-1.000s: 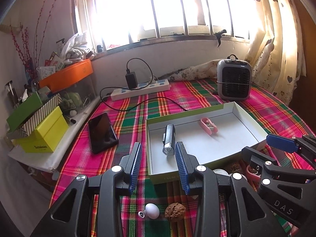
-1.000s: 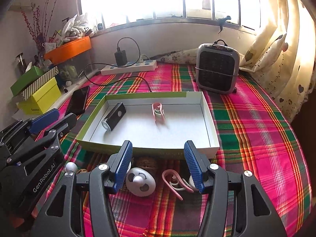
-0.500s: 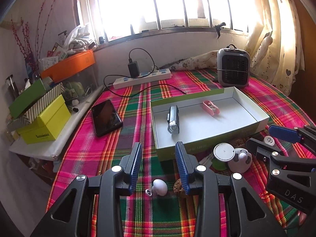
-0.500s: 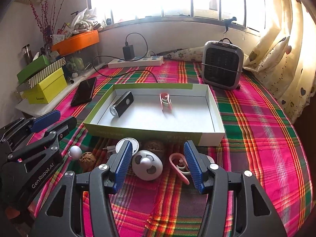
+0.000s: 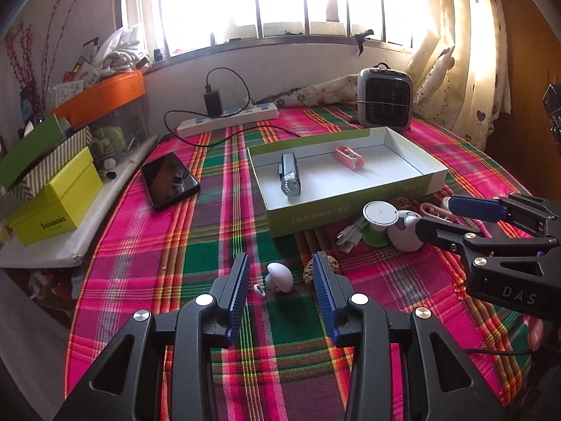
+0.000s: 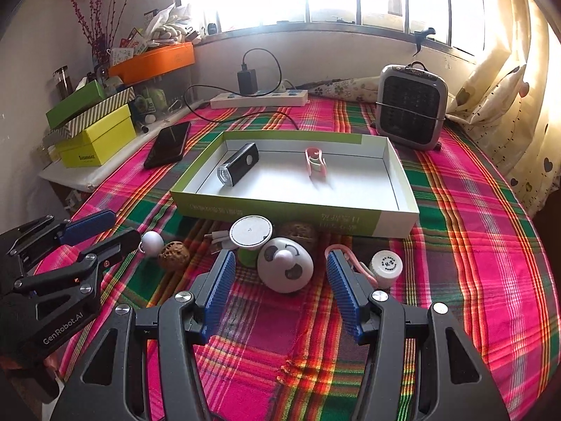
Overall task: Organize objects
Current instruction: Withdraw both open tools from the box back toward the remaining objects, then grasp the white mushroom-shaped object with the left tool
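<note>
Shallow green-and-white box [image 6: 298, 207] at the middle of the plaid-covered table [image 6: 491, 245], holding a black bike light [image 6: 238, 164] toward its left wall and a pink clip [image 6: 314, 161] near its far wall; these two read as already sorted. The remaining items lie in a loose cluster along the box's near wall, toward the table's near edge, presumably staged there for collection: a white egg-shaped trinket [image 5: 280, 277], a walnut [image 6: 173, 255], a white round disc [image 6: 251, 231] on a green base with a cable, a white panda-faced dome [image 6: 284, 269], a second pink clip [image 6: 345, 259] and a small white jar [image 6: 385, 264]. Left tongs [image 5: 280, 280]: spread apart, empty, with the egg trinket lying between the fingers and the walnut just beside the right one, no contact evident. Right tongs [image 6: 280, 280]: spread wide, empty, straddling the panda dome without touching it. Each appears aligned for its next pick.
</note>
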Demonstrator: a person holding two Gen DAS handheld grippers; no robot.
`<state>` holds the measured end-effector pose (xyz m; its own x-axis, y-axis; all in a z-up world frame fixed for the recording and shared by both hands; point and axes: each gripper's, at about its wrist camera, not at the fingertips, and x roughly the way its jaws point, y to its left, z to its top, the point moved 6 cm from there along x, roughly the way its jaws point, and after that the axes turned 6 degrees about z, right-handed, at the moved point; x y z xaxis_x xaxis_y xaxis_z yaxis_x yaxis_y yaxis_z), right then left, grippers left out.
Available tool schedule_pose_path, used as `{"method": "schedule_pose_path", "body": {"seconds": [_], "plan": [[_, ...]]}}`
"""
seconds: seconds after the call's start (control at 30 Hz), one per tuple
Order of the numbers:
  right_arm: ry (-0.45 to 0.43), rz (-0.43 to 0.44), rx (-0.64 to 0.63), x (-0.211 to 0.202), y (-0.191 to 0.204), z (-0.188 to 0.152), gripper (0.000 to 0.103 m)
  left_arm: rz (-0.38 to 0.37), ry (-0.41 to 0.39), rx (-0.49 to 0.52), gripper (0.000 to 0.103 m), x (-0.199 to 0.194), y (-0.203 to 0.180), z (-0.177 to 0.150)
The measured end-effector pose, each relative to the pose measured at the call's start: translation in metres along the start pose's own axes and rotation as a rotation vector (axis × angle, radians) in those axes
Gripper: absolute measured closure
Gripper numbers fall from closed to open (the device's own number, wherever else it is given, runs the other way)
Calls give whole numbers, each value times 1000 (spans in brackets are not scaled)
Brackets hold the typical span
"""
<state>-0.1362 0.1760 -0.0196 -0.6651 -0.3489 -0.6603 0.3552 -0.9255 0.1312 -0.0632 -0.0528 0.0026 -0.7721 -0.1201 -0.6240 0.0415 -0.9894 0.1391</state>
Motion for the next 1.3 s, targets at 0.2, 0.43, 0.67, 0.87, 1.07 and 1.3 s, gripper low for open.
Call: {"method": "schedule_pose_path", "body": {"seconds": [0.2,0.43,0.67,0.87,1.07,1.3], "plan": [[11,12,6,1,2,-6,48,-28,15,-22,64,1,7,-11],[23,25,26,5,0,-10,48,-93,67,-77,60,15,12,-21],[32,23,42,7,-5,-13,40,-94,99,-77,60,28,9,-23],[39,35,35,10,-3,-14,39,-117,147,-90,60,37,9,-25],[48,38,17,11,2,-14,39,-126,168,-87,60,45,11,-19],[53,39,7,14,4,-13,39,-120,178,-67,60,53,10,-13]]}}
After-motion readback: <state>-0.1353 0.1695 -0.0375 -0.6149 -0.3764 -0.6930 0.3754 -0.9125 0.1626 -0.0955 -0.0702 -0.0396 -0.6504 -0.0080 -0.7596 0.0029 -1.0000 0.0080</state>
